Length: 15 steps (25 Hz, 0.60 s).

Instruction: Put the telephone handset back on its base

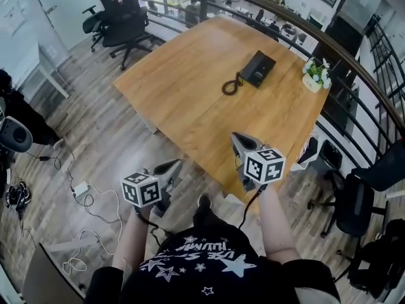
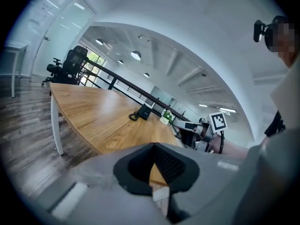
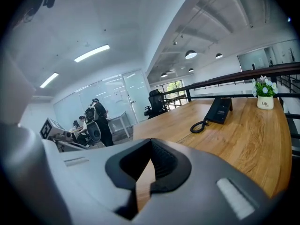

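Note:
A black telephone [image 1: 258, 68] lies on the far part of the wooden table [image 1: 183, 100], its coiled cord [image 1: 231, 86] curled on the side nearer me. It is small here; the handset seems to lie on the base, but I cannot tell for sure. The right gripper view shows the telephone [image 3: 219, 110] and cord [image 3: 199, 125] well ahead. My left gripper [image 1: 173, 166] hangs over the floor beside the table's near corner, jaws shut and empty. My right gripper [image 1: 236, 138] hovers over the near corner, also shut with nothing in it. Both are far from the telephone.
A small white pot of flowers [image 1: 314, 75] stands at the table's right edge near the telephone. Black office chairs [image 1: 123, 21] stand beyond the far left corner, others [image 1: 354, 201] at the right by the curved railing [image 1: 354, 62]. Cables [image 1: 82, 192] lie on the wooden floor at left.

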Available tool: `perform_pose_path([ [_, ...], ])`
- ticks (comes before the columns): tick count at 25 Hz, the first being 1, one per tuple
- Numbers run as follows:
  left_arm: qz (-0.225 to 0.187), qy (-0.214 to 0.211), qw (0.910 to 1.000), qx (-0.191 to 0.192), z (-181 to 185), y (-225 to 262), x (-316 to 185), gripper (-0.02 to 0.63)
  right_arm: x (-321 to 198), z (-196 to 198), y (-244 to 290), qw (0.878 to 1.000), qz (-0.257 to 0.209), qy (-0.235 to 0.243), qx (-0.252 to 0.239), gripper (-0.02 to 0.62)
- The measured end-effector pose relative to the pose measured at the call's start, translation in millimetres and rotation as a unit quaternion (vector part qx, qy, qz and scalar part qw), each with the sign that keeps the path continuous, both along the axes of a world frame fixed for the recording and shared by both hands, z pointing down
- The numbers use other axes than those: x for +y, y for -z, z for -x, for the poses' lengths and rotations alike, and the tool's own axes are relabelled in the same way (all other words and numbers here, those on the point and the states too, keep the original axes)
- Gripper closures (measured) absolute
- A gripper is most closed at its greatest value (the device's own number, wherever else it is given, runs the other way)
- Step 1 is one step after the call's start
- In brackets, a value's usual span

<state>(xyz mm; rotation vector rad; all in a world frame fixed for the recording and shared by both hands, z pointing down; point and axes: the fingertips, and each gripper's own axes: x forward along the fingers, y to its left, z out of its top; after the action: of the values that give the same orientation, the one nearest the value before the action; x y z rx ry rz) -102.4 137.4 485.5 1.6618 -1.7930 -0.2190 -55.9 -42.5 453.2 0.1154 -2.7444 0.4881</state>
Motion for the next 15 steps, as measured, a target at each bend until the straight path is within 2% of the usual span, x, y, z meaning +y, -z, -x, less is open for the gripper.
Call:
perform_pose_path([
  [10,0.008,0.022,0.9997,-0.010,-72,1,83,0.603,81,-61,7,1.000,-0.003,0.030,-0.002,0.597],
  [15,0.006,0.028,0.9994,-0.017,-107,8,107,0.603,110,-96,7,0.999,0.003,0.036,-0.001,0.597],
])
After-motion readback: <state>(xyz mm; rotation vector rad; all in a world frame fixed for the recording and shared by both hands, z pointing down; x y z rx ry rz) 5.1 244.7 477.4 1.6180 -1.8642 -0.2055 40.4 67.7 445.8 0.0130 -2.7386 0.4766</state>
